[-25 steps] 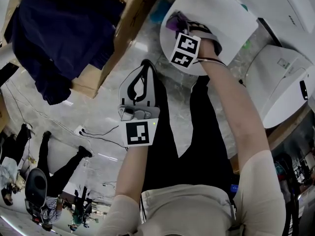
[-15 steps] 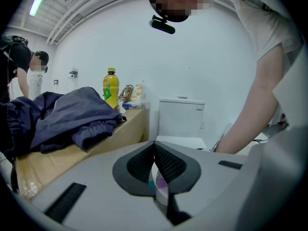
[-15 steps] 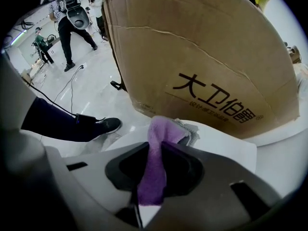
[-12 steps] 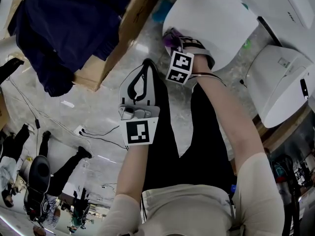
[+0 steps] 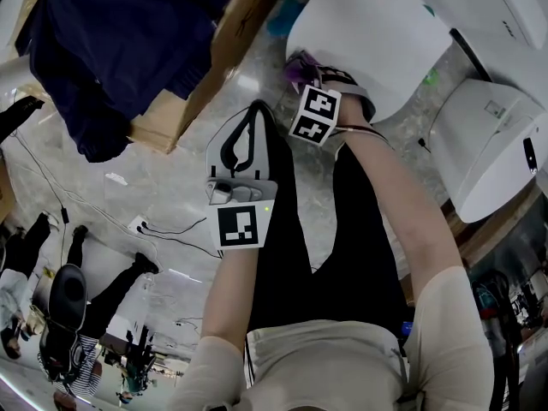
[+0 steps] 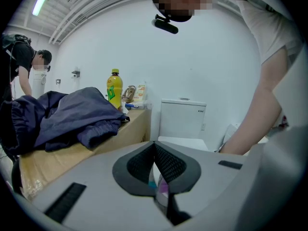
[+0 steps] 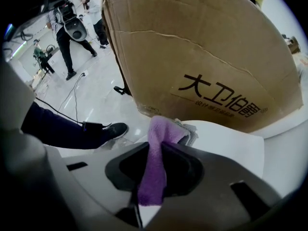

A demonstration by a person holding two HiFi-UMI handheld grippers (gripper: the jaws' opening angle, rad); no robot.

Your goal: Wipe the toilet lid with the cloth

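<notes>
The purple cloth (image 7: 162, 129) is being pinched between the jaws of the right gripper (image 7: 155, 150). Its free end is lying on the near-left rim of the white toilet lid (image 5: 368, 32) — so the bulk of the lid is stretching away from that gripper toward the far right, and its long axis seems to be running the same way. The left gripper (image 5: 242, 148) is hanging well apart over the floor, jaws pressed together on nothing — the right one is plainly sitting nearer for a stroke.
</notes>
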